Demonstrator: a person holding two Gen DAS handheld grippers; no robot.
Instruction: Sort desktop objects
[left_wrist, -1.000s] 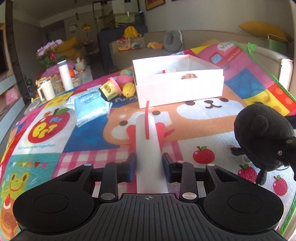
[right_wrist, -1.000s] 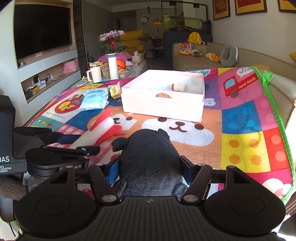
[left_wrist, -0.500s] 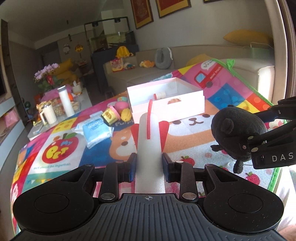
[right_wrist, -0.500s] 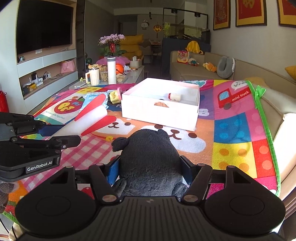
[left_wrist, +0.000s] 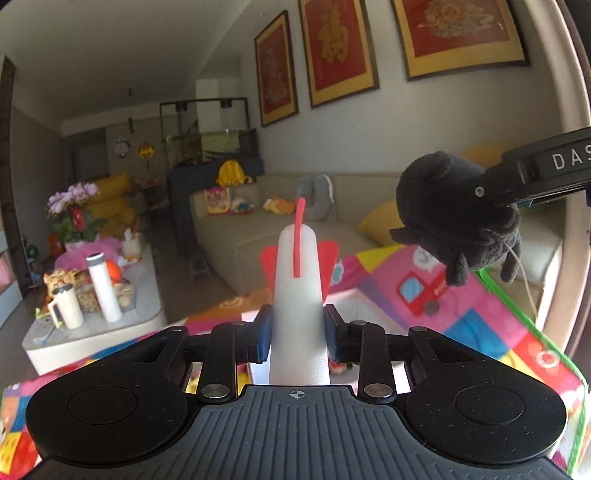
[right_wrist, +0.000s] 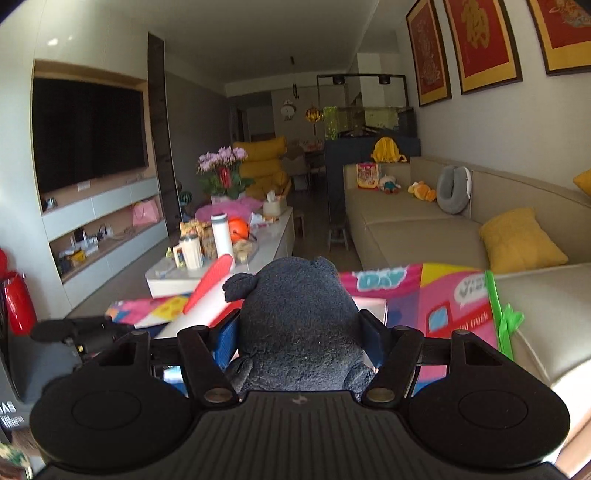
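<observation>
My left gripper is shut on a white foam rocket with red fins, which points away from me, high above the colourful play mat. My right gripper is shut on a black plush toy, its blue pads pressing the toy's sides. In the left wrist view the same black plush toy hangs in the air at the upper right, held by the right gripper's black fingers. The rocket's red fin and the left gripper show at the left of the right wrist view. The white box is mostly hidden behind the rocket.
A low white coffee table carries a white bottle, a mug, jars and flowers. A beige sofa with a yellow cushion and small toys runs along the right wall. A TV unit stands at the left.
Both grippers have risen well above the mat and tilted up, each still holding its toy. The mat and white box have dropped to the bottom of both views; the room beyond now fills them.
</observation>
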